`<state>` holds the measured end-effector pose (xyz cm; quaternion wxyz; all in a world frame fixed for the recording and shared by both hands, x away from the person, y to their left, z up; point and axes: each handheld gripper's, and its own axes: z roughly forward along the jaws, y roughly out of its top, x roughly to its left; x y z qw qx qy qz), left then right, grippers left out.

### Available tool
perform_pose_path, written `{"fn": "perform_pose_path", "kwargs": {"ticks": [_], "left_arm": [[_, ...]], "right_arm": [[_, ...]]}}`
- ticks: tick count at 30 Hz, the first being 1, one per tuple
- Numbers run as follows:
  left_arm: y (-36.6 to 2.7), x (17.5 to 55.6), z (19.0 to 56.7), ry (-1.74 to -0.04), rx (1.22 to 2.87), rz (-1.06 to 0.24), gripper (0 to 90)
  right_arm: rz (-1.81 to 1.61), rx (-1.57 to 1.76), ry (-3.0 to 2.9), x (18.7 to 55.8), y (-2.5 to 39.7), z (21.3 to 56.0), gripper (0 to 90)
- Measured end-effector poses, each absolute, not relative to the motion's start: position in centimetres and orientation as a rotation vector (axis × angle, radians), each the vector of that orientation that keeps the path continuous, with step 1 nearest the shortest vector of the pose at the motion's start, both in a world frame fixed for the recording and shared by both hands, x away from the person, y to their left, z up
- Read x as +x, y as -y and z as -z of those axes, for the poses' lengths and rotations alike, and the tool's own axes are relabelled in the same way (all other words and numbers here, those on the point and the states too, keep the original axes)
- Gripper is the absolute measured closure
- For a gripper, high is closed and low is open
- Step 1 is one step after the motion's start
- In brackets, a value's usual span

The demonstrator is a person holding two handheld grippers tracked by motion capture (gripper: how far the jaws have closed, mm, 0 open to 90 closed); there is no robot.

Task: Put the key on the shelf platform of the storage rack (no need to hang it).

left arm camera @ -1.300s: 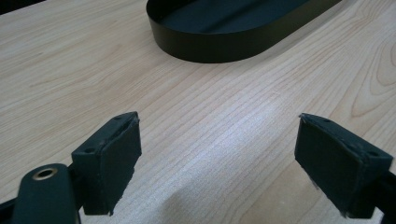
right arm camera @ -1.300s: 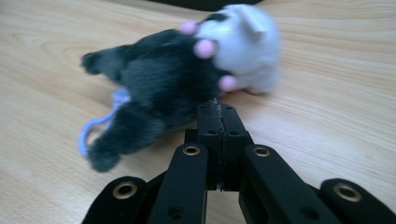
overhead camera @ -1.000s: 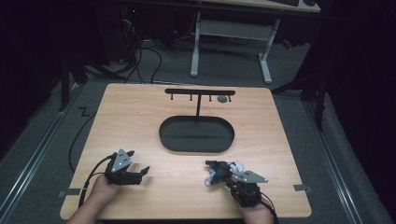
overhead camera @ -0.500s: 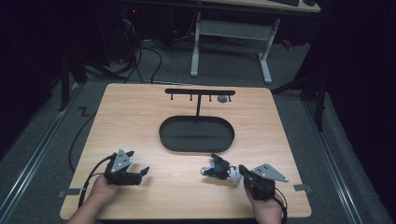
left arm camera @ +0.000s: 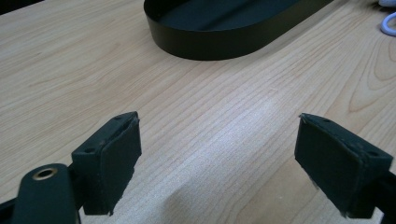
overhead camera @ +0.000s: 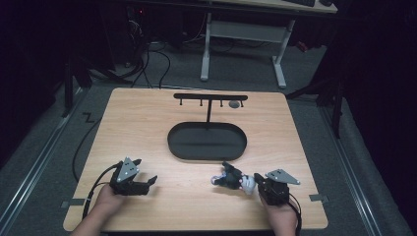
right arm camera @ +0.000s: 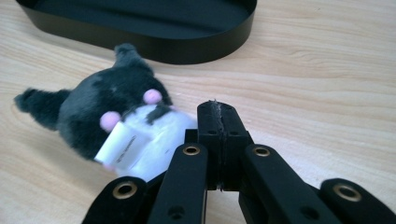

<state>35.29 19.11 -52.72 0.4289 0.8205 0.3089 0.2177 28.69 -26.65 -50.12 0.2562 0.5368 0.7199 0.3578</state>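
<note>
**Dragging the plush along the tabletop's near edge**

Left gripper (overhead camera: 147, 182) idles by the near-left corner, jaws spread wide over bare wood. The plush toy (overhead camera: 232, 177) has slid rightward over the last second, still short of the black tray (overhead camera: 207, 141). Right gripper (right arm camera: 218, 122) has its jaws pressed together, apparently pinching something thin on the plush, maybe a cord.

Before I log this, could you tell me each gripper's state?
Left gripper: open, empty.
Right gripper: shut, beside the plush toy, not gripping it.
</note>
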Motion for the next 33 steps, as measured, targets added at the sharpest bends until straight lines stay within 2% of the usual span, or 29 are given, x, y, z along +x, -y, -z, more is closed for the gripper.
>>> {"fn": "perform_pose_path", "kwargs": {"ticks": [11, 19, 28, 32, 33], "left_arm": [[-19.2, 35.4, 52.7, -0.775, 2.041, -0.542, 15.4], [-19.2, 35.4, 52.7, -0.777, 2.041, -0.539, 15.4], [-19.2, 35.4, 52.7, -0.775, 2.041, -0.541, 15.4], [-19.1, 35.4, 52.7, -0.774, 2.040, -0.541, 15.4], [-19.1, 35.4, 52.7, -0.773, 2.041, -0.542, 15.4]], "right_arm": [[-0.992, 1.407, -2.062, 25.9, 24.8, 50.1, 90.0], [-0.968, 1.427, -2.012, 26.0, 25.8, 49.8, 88.8], [-0.920, 1.495, -1.999, 26.5, 27.2, 50.4, 79.4], [-0.885, 1.500, -2.002, 26.8, 27.2, 50.5, 71.5], [-0.876, 1.520, -2.011, 27.0, 27.1, 50.7, 65.0]]}}
